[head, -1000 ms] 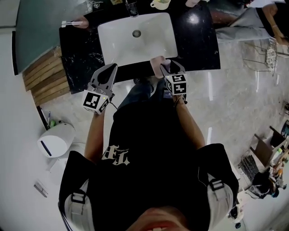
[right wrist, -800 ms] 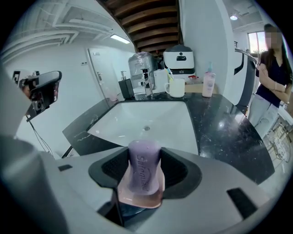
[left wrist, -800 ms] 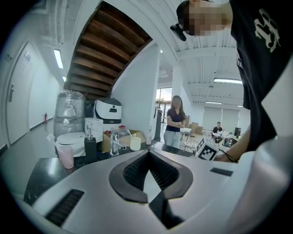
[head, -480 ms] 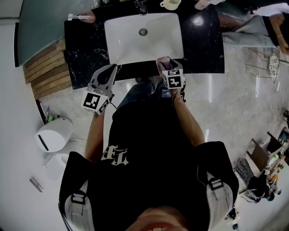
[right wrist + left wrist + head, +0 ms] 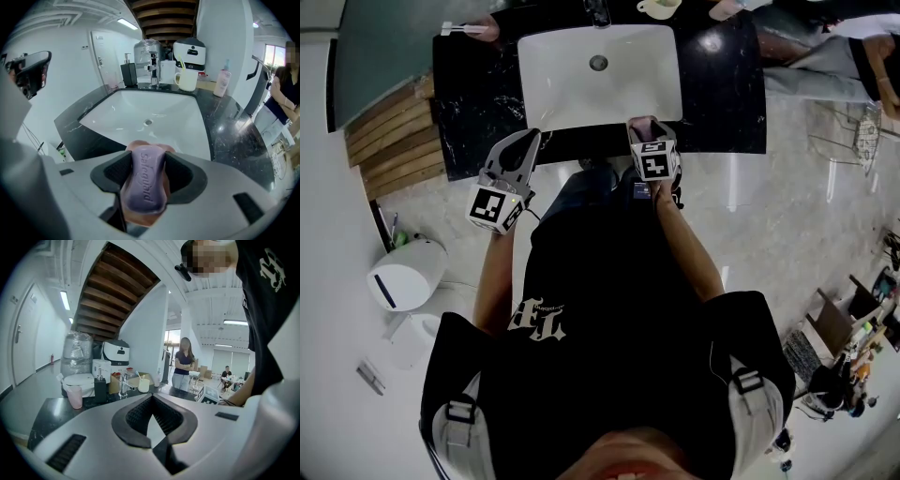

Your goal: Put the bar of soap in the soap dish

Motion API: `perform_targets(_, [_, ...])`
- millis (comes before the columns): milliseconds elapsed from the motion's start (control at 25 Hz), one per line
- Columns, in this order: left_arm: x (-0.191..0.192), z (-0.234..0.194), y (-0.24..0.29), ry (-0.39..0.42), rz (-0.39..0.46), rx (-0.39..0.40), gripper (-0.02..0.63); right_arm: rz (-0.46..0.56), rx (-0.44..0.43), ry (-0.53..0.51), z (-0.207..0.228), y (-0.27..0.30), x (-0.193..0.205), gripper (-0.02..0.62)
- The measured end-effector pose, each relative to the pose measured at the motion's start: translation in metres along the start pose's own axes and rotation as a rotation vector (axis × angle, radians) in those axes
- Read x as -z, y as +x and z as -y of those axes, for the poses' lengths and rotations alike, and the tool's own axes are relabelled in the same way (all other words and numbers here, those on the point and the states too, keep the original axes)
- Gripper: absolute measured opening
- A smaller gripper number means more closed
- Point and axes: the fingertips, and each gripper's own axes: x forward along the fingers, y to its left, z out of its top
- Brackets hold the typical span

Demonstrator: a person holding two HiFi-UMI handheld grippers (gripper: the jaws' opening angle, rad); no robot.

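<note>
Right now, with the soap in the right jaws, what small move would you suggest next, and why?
I'd probably ease the right gripper down a touch. Its jaws are shut on the soap, which sits right over a pink thing, likely the dish, on the counter's front edge. I can't tell whether they touch yet.

A black marble counter [image 5: 478, 103] ran across the top of the head view, with a white sink [image 5: 581, 94] set in its middle. Along its back edge, in the upper part of the right gripper view, stood a black dispenser [image 5: 127, 74], a faucet [image 5: 153, 70], a cream mug [image 5: 187, 79] and a pink bottle [image 5: 221, 82].
</note>
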Motion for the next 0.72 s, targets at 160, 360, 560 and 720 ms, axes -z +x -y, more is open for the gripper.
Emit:
perform_targets(160, [0.001,0.002,0.006,-0.002,-0.002,0.012,0.002,0.051,-0.011,0.003,0.002,-0.012,-0.009,0.227])
perform_targets(360, [-0.002,0.008,0.016,-0.001,0.010,0.022,0.002,0.199,-0.022,0.022,0.020,-0.060,-0.042,0.227])
perform_targets(560, [-0.006,0.025,0.027,-0.004,0.019,0.034,0.002,0.358,-0.031,-0.003,0.060,-0.138,-0.068,0.179])
perform_targets(720, [-0.013,0.041,0.040,-0.006,0.041,0.012,0.002,0.484,-0.028,-0.023,0.098,-0.196,-0.084,0.054])
